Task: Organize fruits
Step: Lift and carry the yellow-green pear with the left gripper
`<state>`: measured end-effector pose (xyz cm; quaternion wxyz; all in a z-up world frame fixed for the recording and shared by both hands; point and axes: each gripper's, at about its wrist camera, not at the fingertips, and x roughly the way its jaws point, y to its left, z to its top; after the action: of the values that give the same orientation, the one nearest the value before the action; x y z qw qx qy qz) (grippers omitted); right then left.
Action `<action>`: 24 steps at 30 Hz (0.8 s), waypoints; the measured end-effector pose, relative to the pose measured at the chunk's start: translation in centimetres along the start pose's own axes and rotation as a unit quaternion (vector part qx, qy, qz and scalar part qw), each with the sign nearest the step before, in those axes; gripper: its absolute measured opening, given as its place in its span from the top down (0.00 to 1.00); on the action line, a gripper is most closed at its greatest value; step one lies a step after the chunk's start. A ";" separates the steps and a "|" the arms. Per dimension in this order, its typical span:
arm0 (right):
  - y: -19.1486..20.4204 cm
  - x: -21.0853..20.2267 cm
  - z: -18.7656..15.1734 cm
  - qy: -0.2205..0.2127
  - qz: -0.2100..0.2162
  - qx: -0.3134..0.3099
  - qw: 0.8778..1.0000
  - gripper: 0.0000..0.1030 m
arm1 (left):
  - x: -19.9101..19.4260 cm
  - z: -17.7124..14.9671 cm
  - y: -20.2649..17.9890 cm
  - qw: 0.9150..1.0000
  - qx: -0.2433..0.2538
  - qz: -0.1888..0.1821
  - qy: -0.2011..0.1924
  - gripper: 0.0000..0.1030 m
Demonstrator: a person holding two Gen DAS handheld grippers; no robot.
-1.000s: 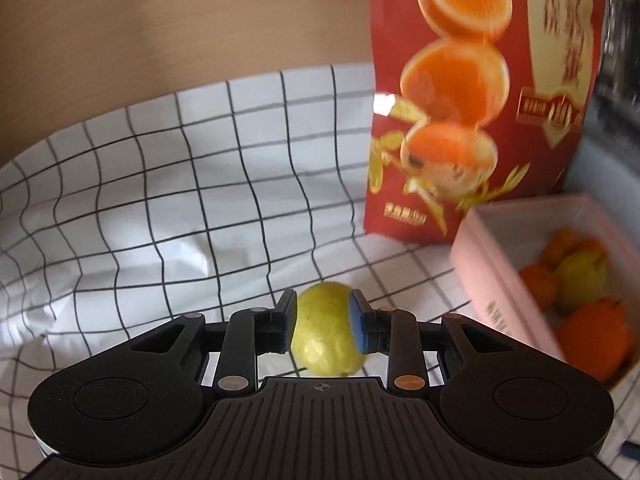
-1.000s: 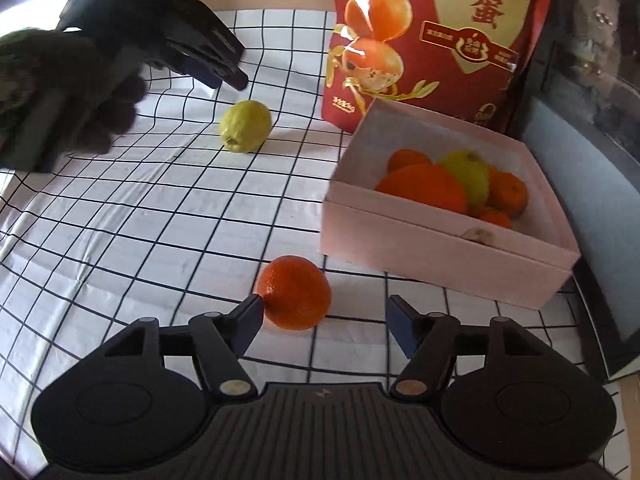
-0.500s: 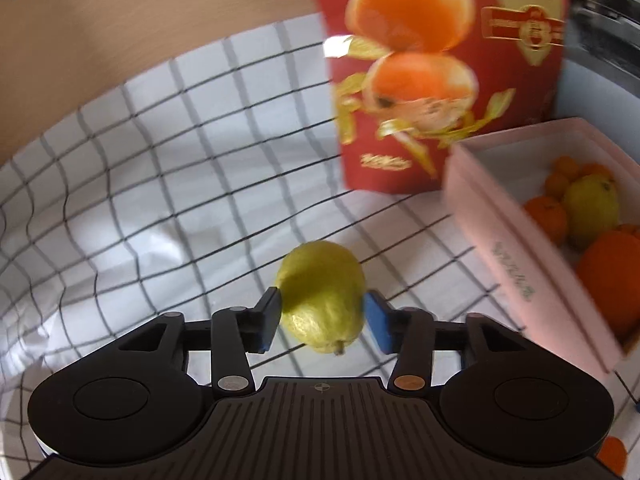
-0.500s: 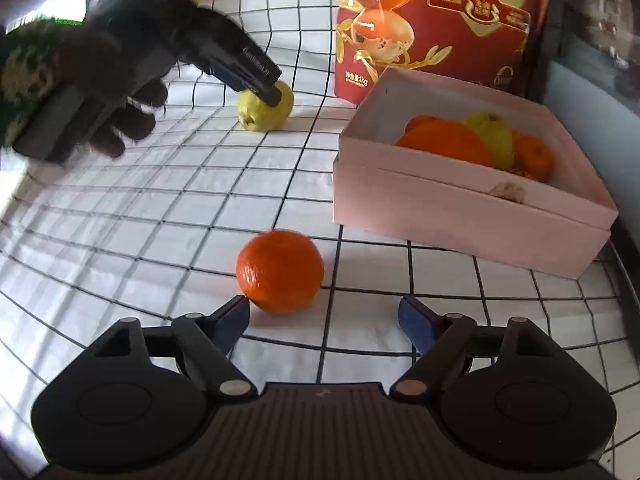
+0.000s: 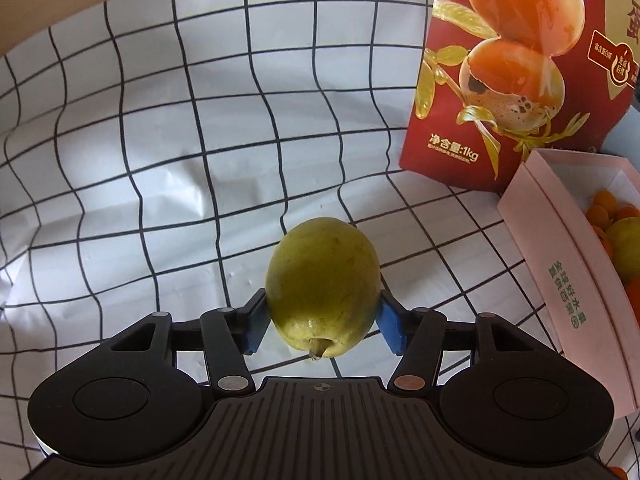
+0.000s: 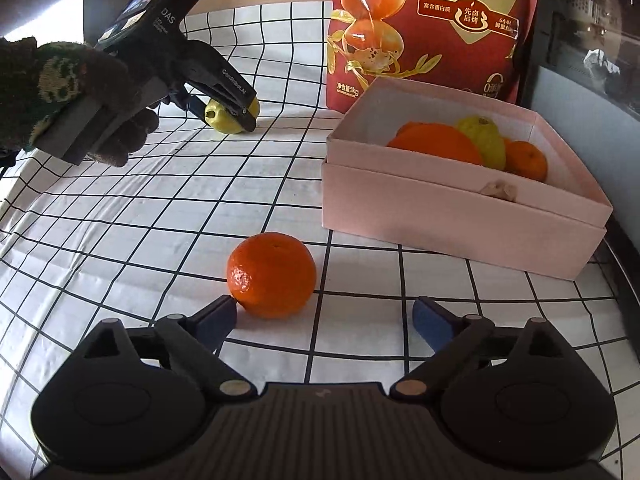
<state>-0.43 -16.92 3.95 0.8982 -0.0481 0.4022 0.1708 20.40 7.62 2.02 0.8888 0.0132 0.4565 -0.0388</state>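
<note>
A yellow-green fruit (image 5: 322,288) lies on the checked cloth between the blue pads of my left gripper (image 5: 322,322). Its jaws are opening, and the pads stand close beside the fruit without squeezing it. The right wrist view shows the same left gripper (image 6: 234,114) tilted down over this fruit (image 6: 218,120), held by a gloved hand (image 6: 60,92). My right gripper (image 6: 325,312) is opening wide and holds nothing. An orange (image 6: 272,274) rests just ahead of its left fingertip (image 6: 220,316). The open pink box (image 6: 440,200) holds oranges (image 6: 436,144) and a yellow-green fruit (image 6: 484,140).
A tall red snack bag (image 6: 424,20) stands behind the pink box (image 5: 560,280) and shows as the red bag (image 5: 500,60) in the left wrist view. A dark appliance (image 6: 580,40) flanks the box on the right. The checked cloth (image 6: 120,240) covers the table.
My left gripper came down and forward onto the yellow-green fruit, and its jaws widened around it. The right gripper's jaws spread wider and the orange sits a little closer.
</note>
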 end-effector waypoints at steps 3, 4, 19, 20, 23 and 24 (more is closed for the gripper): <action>-0.1 0.1 0.0 0.001 -0.001 0.001 1.000 0.05 | -0.2 -0.3 0.0 1.000 0.000 -0.006 0.003 0.40; -0.1 0.1 0.0 0.001 -0.002 0.002 1.000 0.05 | -0.1 -0.3 0.0 1.000 0.000 -0.008 0.004 0.40; -0.2 0.3 0.0 0.001 -0.002 0.002 1.000 0.01 | -4.3 -4.4 -0.7 0.998 -0.017 -0.053 0.003 0.41; -0.2 0.3 0.0 0.001 -0.002 0.002 1.000 0.01 | -4.9 -4.9 -0.8 0.998 -0.020 -0.057 0.001 0.41; -0.1 0.4 0.0 0.001 -0.001 0.002 1.000 0.00 | -7.2 -6.4 -1.0 0.997 -0.029 -0.069 -0.007 0.43; -0.1 0.4 0.0 0.001 -0.001 0.002 1.000 0.00 | -8.1 -7.0 -1.0 0.997 -0.030 -0.072 -0.011 0.45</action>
<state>-0.15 -16.95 3.60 0.8980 -0.0470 0.4035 0.1691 10.01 7.53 4.53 0.8887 -0.0469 0.4474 -0.0886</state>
